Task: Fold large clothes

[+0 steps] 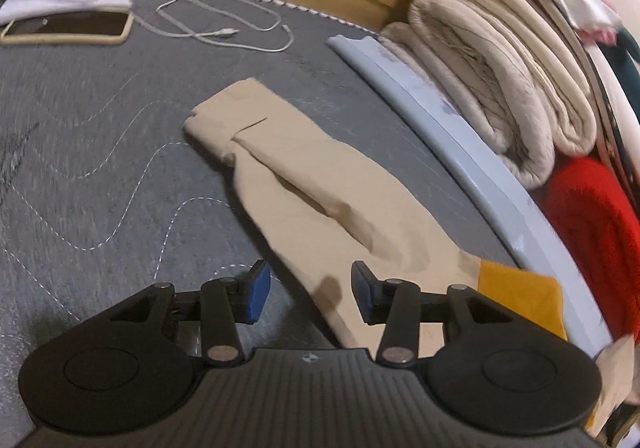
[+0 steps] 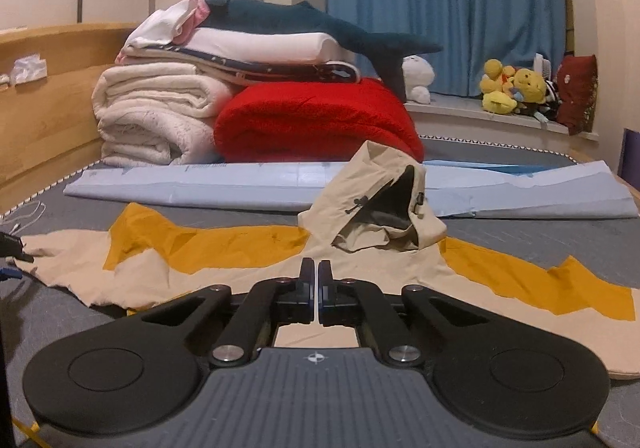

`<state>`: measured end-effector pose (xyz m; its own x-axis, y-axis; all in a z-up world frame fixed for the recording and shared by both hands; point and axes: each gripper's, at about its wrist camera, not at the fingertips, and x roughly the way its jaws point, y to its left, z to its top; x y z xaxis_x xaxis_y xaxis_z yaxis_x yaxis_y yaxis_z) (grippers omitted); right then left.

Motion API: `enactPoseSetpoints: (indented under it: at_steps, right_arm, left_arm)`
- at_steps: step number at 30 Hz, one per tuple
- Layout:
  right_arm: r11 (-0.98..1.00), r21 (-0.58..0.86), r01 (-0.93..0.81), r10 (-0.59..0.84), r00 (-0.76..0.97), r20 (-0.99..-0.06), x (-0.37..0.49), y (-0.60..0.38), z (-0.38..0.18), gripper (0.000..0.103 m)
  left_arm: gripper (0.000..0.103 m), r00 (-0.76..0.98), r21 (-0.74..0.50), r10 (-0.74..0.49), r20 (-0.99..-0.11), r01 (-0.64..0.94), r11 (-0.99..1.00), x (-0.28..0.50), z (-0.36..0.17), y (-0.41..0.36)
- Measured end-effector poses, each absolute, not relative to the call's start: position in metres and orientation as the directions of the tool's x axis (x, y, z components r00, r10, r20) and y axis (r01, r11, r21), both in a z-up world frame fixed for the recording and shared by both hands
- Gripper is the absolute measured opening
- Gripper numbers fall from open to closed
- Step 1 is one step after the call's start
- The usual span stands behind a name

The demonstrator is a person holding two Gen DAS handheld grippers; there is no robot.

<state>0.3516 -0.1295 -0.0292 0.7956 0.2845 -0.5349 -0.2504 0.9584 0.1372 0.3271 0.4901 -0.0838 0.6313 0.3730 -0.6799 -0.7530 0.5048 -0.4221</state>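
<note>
- left gripper [image 1: 311,290]: your jaws stand partly apart with nothing pinched; the jacket sleeve [image 1: 304,184] runs away ahead of them, its near part lying under and between the blue pads [image 1: 259,288], which don't press it.
- right gripper [image 2: 318,288]: your jaws are closed pad to pad just above the jacket [image 2: 256,280], behind the collar; whether a pinch of cloth sits between them you cannot tell from this view.
- the jacket lies spread flat on the grey mattress [image 1: 80,152], beige with mustard panels, its hood [image 2: 376,204] standing up just ahead of your right gripper.
- progress looks early: the body is laid out, but the sleeve is still stretched outward and the hood not flattened.
- left to do, as it seems: bring both sleeves in across the body, lay the hood down, then fold the body over.
- stacked blankets [image 2: 160,116] sit well beyond the hood, clear of the work.
</note>
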Motion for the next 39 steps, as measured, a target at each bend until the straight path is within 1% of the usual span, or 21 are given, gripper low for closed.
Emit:
enactPoseSetpoints:
  at_steps: [4,6,7,10,13,14,15,17,20,23,25,28,29,30,31,32,33,34,36,38,39]
  right_arm:
    - [0.951,0.165,-0.260,0.307,0.763,-0.568,0.358,-0.124,-0.036,0.003]
    - [0.950,0.168,-0.262,0.310,0.752,-0.581,0.359,-0.122,-0.039,0.010]
    - [0.951,0.164,-0.263,0.309,0.751,-0.584,0.359,-0.121,-0.041,0.012]
    - [0.949,0.160,-0.272,0.312,0.740,-0.596,0.359,-0.119,-0.044,0.012]
    - [0.950,0.147,-0.275,0.307,0.734,-0.606,0.359,-0.118,-0.045,0.010]
    - [0.952,0.141,-0.273,0.301,0.733,-0.610,0.359,-0.118,-0.045,0.002]
    - [0.953,0.137,-0.271,0.296,0.732,-0.613,0.359,-0.119,-0.046,0.000]
    - [0.957,0.126,-0.262,0.282,0.729,-0.624,0.359,-0.121,-0.046,0.000]
    - [0.964,0.108,-0.244,0.253,0.714,-0.653,0.362,-0.127,-0.048,0.000]
    - [0.970,0.129,-0.207,0.238,0.681,-0.692,0.367,-0.138,-0.052,0.001]
    - [0.972,0.164,-0.166,0.233,0.668,-0.706,0.371,-0.149,-0.054,0.001]
    - [0.971,0.212,-0.106,0.229,0.659,-0.716,0.374,-0.166,-0.056,0.001]
    - [0.970,0.228,-0.088,0.228,0.657,-0.719,0.374,-0.171,-0.056,0.001]
    - [0.968,0.241,-0.066,0.224,0.655,-0.722,0.376,-0.177,-0.056,0.001]
    - [0.967,0.250,-0.047,0.218,0.654,-0.724,0.377,-0.183,-0.056,0.002]
    - [0.966,0.256,-0.028,0.211,0.656,-0.725,0.378,-0.188,-0.057,0.003]
    - [0.965,0.263,-0.002,0.199,0.659,-0.725,0.379,-0.195,-0.057,0.004]
    - [0.963,0.269,0.022,0.188,0.661,-0.727,0.381,-0.201,-0.057,0.006]
    - [0.955,0.290,0.066,0.176,0.661,-0.730,0.383,-0.213,-0.058,0.006]
    - [0.945,0.312,0.100,0.171,0.660,-0.732,0.386,-0.223,-0.057,0.007]
    - [0.942,0.318,0.109,0.169,0.664,-0.729,0.387,-0.226,-0.056,0.007]
  left_arm:
    - [0.048,0.646,-0.484,0.356,-0.675,-0.752,0.447,0.319,-0.095,0.504]
    - [0.048,0.639,-0.483,0.352,-0.684,-0.758,0.438,0.323,-0.101,0.504]
    - [0.044,0.636,-0.477,0.357,-0.684,-0.760,0.441,0.320,-0.103,0.504]
    - [0.005,0.641,-0.476,0.360,-0.678,-0.756,0.449,0.324,-0.107,0.502]
    - [0.001,0.650,-0.455,0.404,-0.643,-0.749,0.482,0.335,-0.088,0.491]
    - [0.000,0.663,-0.435,0.430,-0.613,-0.737,0.517,0.337,-0.074,0.482]
    - [0.000,0.681,-0.417,0.450,-0.578,-0.720,0.555,0.340,-0.058,0.471]
    - [0.000,0.729,-0.374,0.468,-0.500,-0.669,0.642,0.348,-0.022,0.441]
    - [0.000,0.806,-0.294,0.439,-0.396,-0.565,0.771,0.356,0.024,0.382]
    - [0.000,0.899,-0.196,0.322,-0.296,-0.387,0.901,0.368,0.061,0.297]
    - [0.000,0.943,-0.166,0.185,-0.275,-0.236,0.957,0.375,0.072,0.236]
    - [0.001,0.953,-0.146,-0.038,-0.300,-0.007,0.989,0.379,0.072,0.136]
    - [0.004,0.937,-0.167,-0.130,-0.324,0.078,0.983,0.379,0.066,0.104]
    - [0.011,0.906,-0.188,-0.228,-0.357,0.169,0.967,0.379,0.057,0.076]
    - [0.025,0.847,-0.201,-0.327,-0.418,0.265,0.943,0.380,0.044,0.049]
    - [0.027,0.767,-0.214,-0.392,-0.508,0.328,0.920,0.378,0.029,0.021]
    - [0.027,0.718,-0.224,-0.408,-0.564,0.342,0.912,0.374,0.020,0.005]
    - [0.027,0.692,-0.239,-0.412,-0.593,0.338,0.910,0.366,0.015,-0.004]
    - [0.028,0.687,-0.277,-0.407,-0.602,0.299,0.913,0.351,0.014,0.001]
    - [0.036,0.716,-0.289,-0.337,-0.611,0.194,0.937,0.341,0.016,0.022]
    - [0.037,0.734,-0.278,-0.286,-0.617,0.136,0.951,0.339,0.016,0.034]
